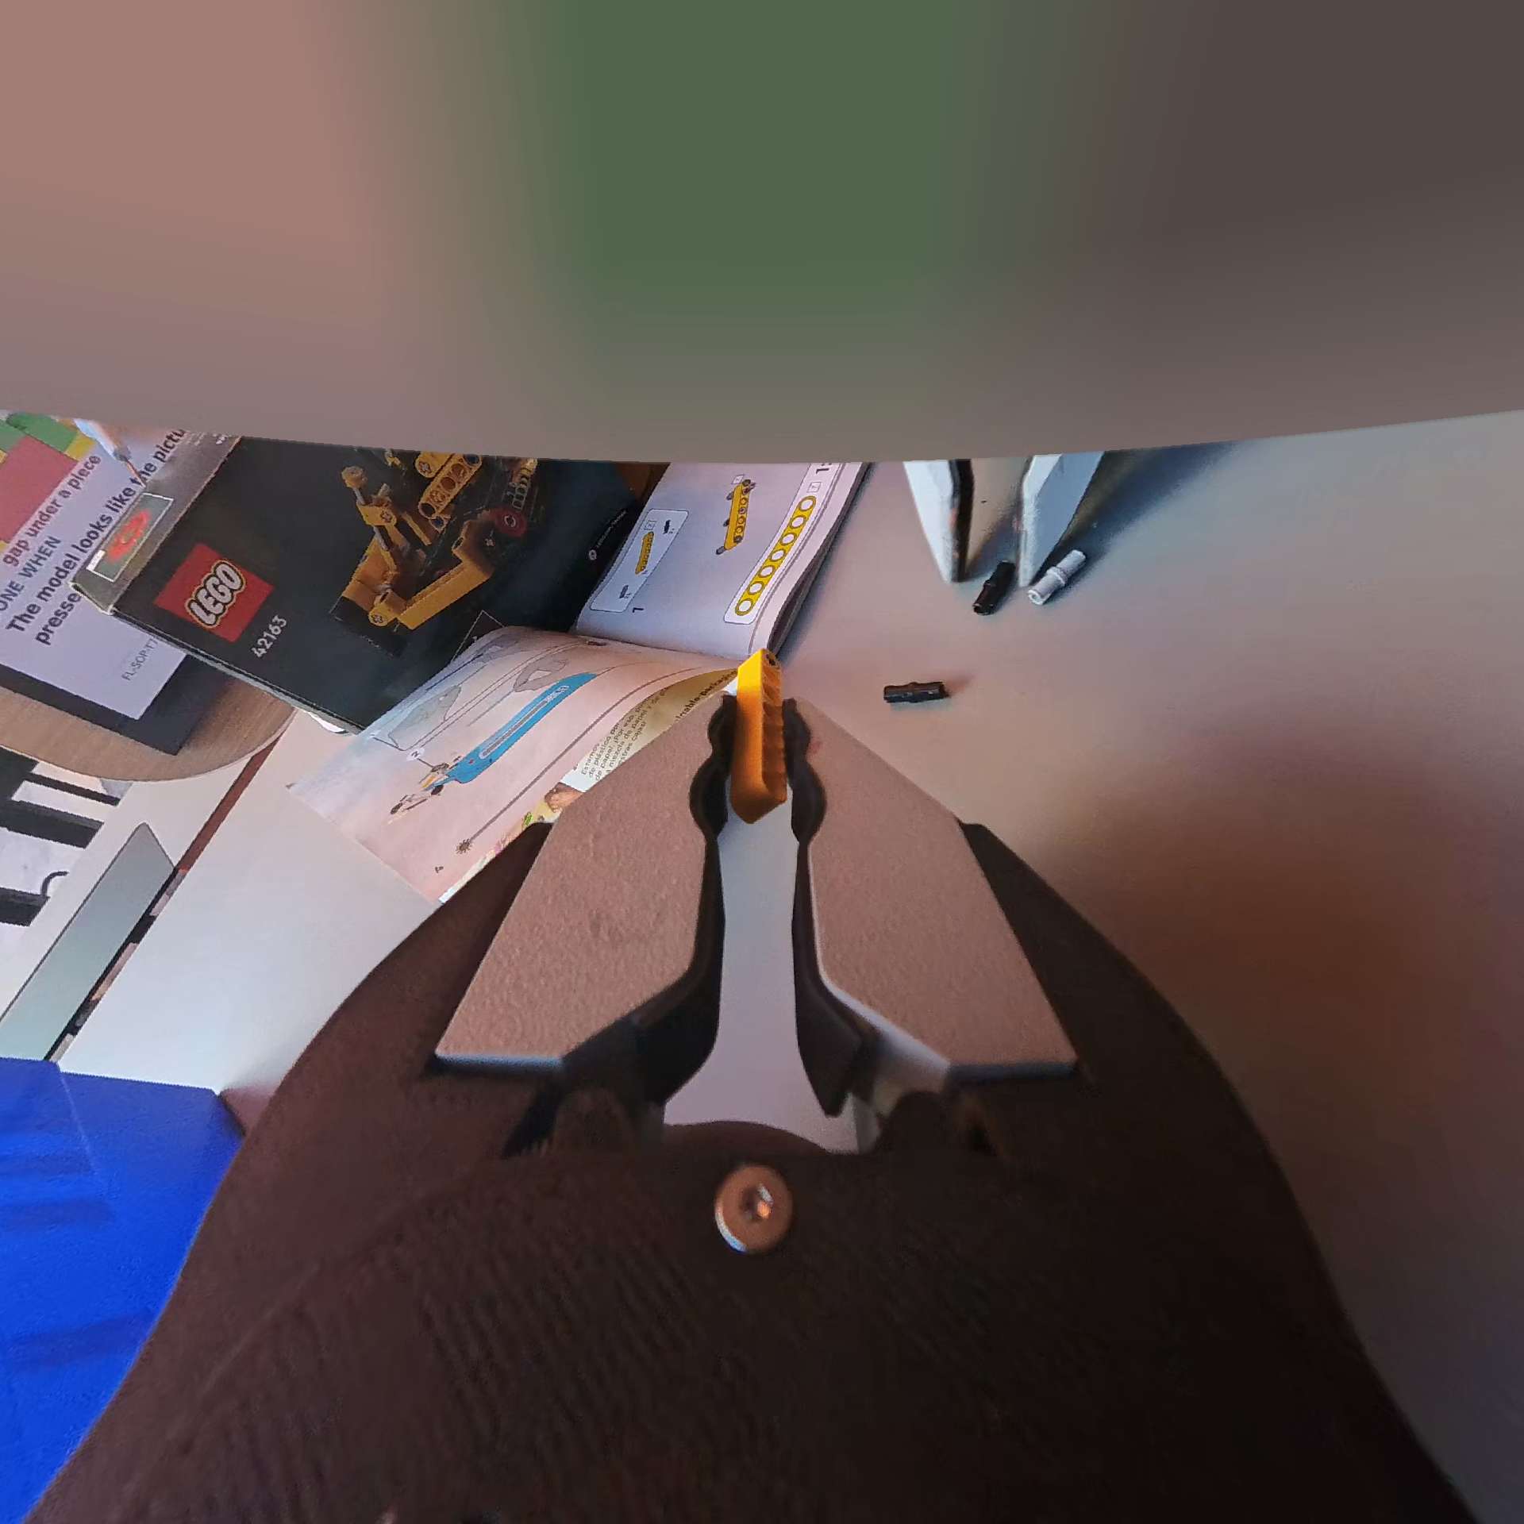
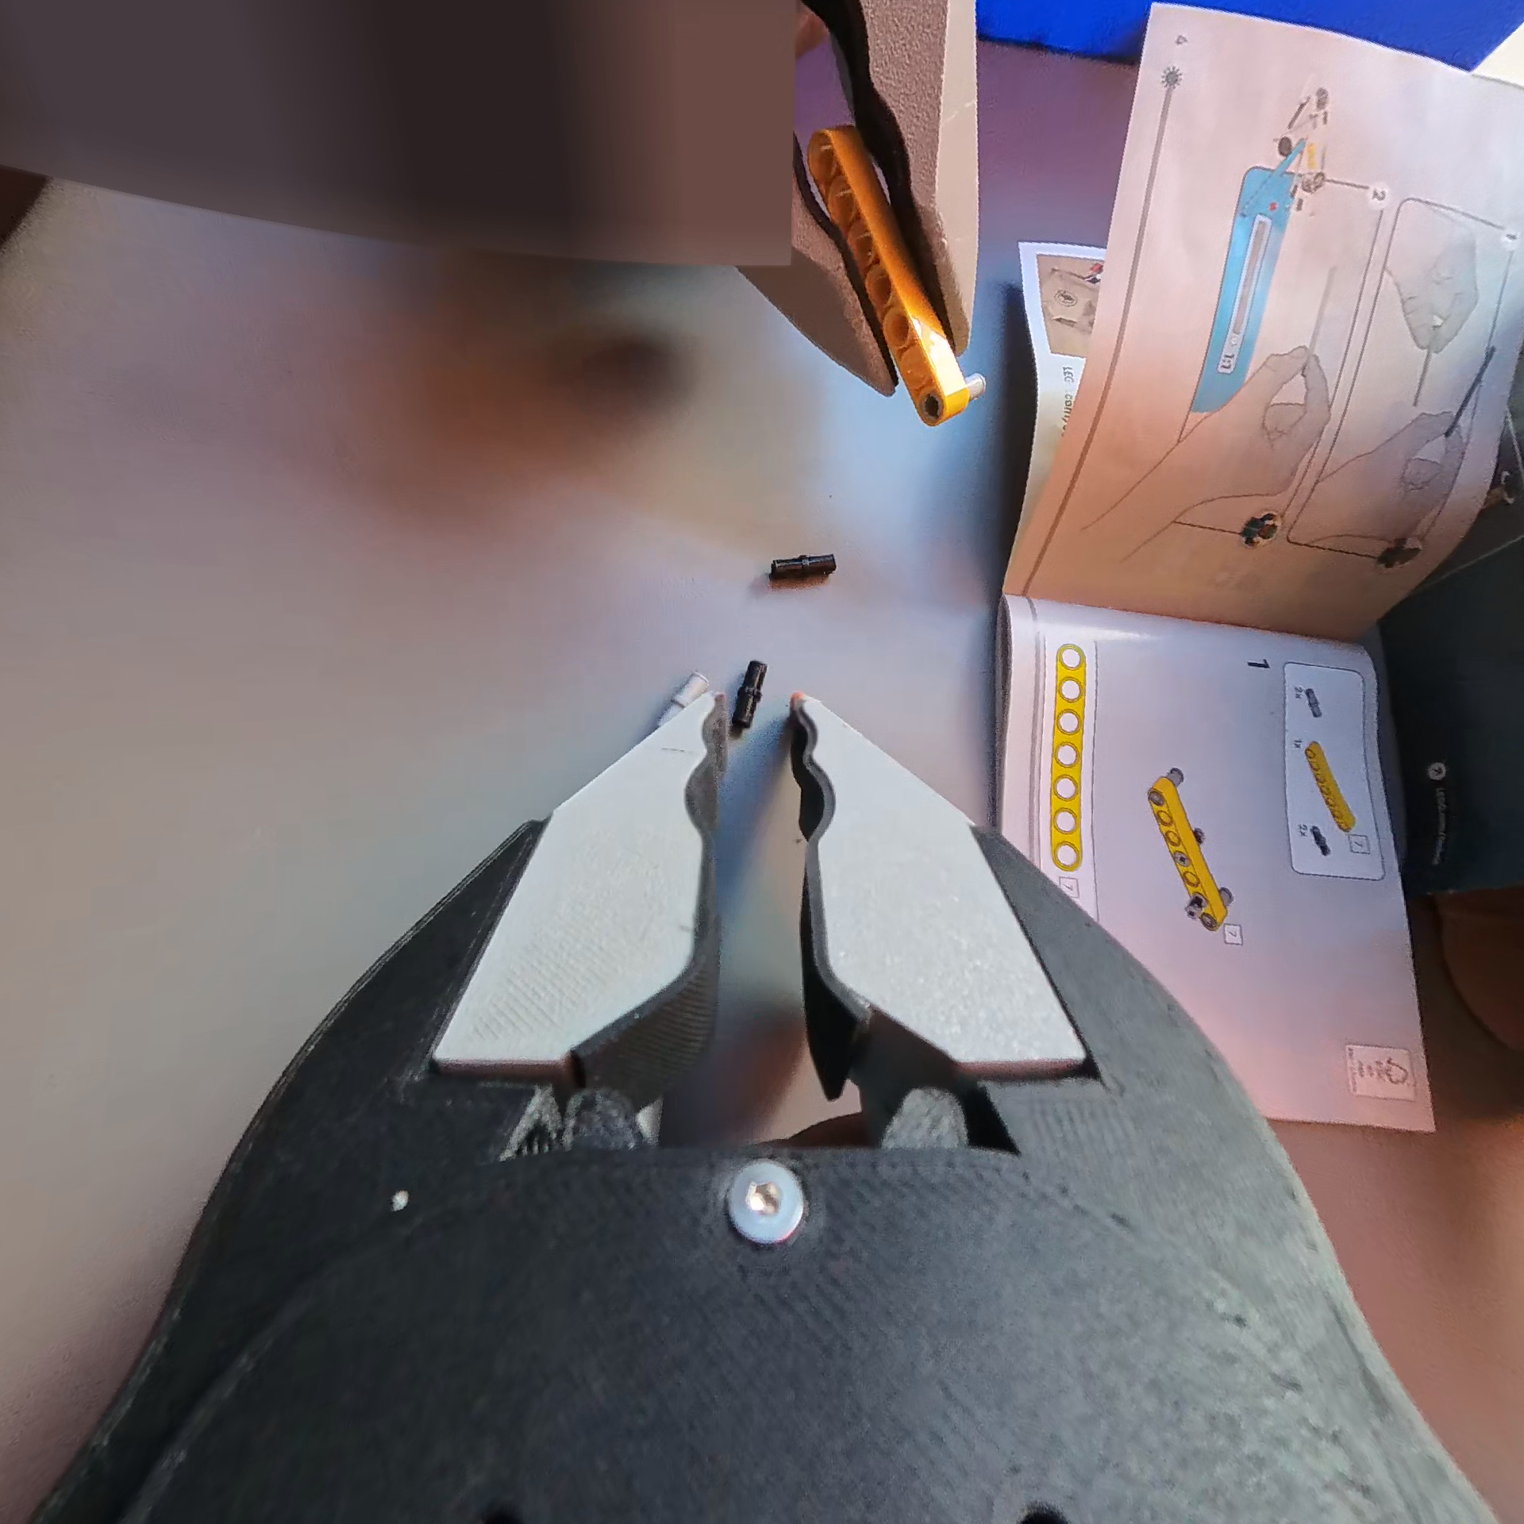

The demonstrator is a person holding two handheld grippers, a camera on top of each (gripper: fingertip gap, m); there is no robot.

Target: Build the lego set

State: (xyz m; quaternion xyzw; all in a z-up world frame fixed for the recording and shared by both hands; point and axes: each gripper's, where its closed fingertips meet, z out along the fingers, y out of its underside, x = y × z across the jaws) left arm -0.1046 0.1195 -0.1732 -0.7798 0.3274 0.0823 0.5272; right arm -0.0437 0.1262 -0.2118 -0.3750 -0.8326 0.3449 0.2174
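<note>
My left gripper (image 1: 754, 711) is shut on a yellow beam with holes (image 1: 757, 746) and holds it on edge above the white table. In the right wrist view the beam (image 2: 886, 264) carries a grey pin (image 2: 976, 383) at its free end. My right gripper (image 2: 757, 703) is open, low over the table, with a black pin (image 2: 749, 694) lying between its fingertips. A grey pin (image 2: 684, 691) lies just left of its left tip. A second black pin (image 2: 802, 566) lies farther ahead, between the two grippers. The right gripper (image 1: 994, 536) also shows in the left wrist view.
The open instruction booklet (image 2: 1196, 825) lies to the right of my right gripper, and it also shows in the left wrist view (image 1: 726, 544). A black set box (image 1: 330, 569) and a printed sheet (image 1: 74, 569) lie beyond it. A blue bin (image 1: 82, 1237) stands at the left. The gap from one gripper's tips to the other's is roughly 8 centimetres.
</note>
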